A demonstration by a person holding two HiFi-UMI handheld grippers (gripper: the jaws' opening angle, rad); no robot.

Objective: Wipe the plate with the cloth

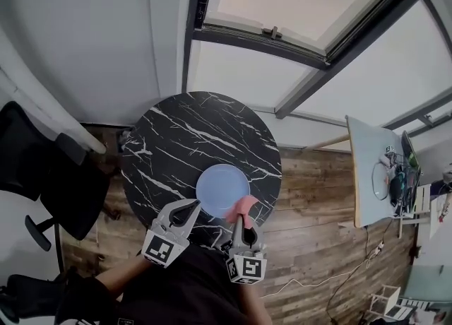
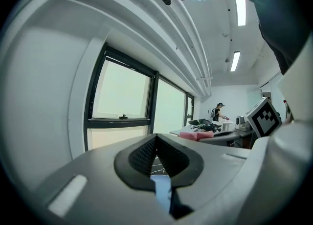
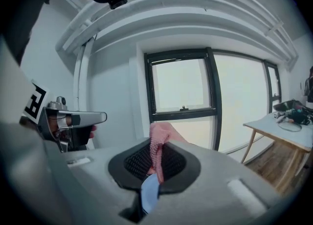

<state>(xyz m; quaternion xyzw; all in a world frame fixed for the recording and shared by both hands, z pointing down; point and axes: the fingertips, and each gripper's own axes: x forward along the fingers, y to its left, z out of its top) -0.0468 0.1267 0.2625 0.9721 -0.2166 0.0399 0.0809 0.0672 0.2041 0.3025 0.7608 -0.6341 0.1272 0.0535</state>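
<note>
The right claw (image 1: 241,223) is clamped on the pink cloth (image 1: 242,207) by the blue plate's (image 1: 219,186) edge on the marble bench (image 1: 183,133). The left claw (image 1: 192,207) is closed together, empty.

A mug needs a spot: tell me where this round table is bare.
Bare: the table beyond the plate, up to its window-side rim, and the strip left of the plate. Crowded: the near edge, with plate, cloth, left hand-held gripper and right hand-held gripper.
</note>
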